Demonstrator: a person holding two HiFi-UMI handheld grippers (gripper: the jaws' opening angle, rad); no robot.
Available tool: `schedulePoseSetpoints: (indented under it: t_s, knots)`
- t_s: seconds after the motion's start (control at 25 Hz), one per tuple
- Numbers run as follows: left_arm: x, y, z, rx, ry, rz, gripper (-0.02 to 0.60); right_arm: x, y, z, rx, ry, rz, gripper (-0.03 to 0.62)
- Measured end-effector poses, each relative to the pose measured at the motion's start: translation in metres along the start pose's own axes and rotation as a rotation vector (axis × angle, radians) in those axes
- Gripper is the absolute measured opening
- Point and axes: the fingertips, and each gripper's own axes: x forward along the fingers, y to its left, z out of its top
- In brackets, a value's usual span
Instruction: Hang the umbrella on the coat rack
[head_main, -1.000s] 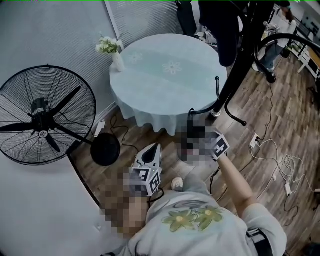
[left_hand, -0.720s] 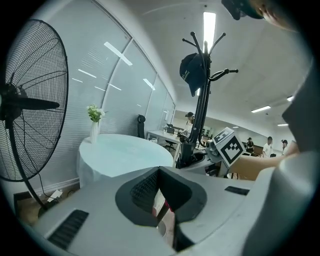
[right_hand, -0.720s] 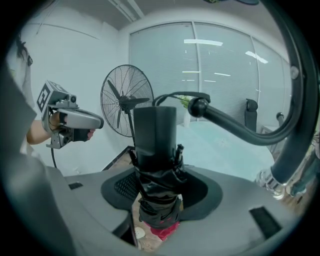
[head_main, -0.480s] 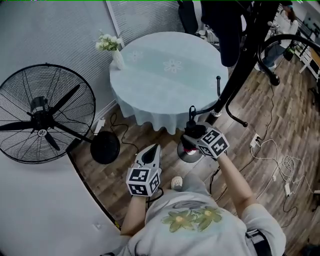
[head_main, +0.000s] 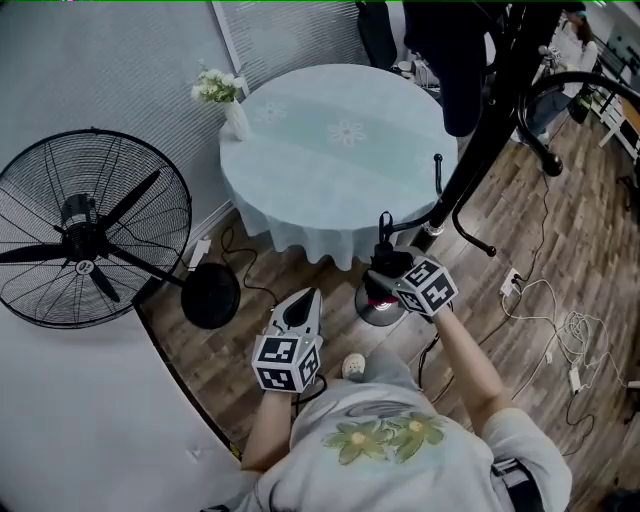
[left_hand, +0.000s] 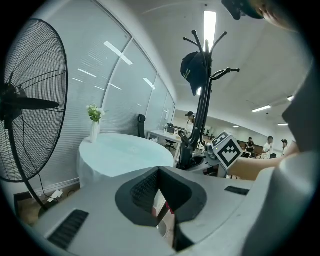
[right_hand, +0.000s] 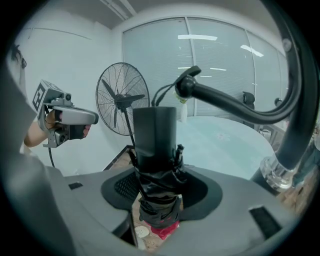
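A folded black umbrella (right_hand: 155, 150) stands upright between the jaws of my right gripper (right_hand: 157, 186), which is shut on its wrapped canopy. Its cylindrical handle points up and a red bit shows at its lower end. In the head view the right gripper (head_main: 392, 272) is low beside the coat rack (head_main: 478, 140), just under the knobbed end of a low curved rack arm (right_hand: 225, 102). The umbrella is mostly hidden there. My left gripper (head_main: 303, 300) hangs to the left, shut and empty, its pads meeting at the tips (left_hand: 159, 172). A dark cap (left_hand: 192, 72) hangs on the rack (left_hand: 202, 110).
A round table (head_main: 300, 200) with a pale cloth and a flower vase (head_main: 228, 105) stands just beyond the grippers. A big floor fan (head_main: 90, 230) is at the left. Cables and a power strip (head_main: 560, 330) lie on the wood floor at the right.
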Motion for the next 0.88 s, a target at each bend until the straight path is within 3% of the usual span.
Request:
schedulePoseSetpoints:
  t_s: [0.88]
  knots:
    - [0.002,-0.002,-0.008,-0.006,0.016,-0.014,0.003,0.003,-0.007,-0.025,0.143,0.03,0.002,0.218]
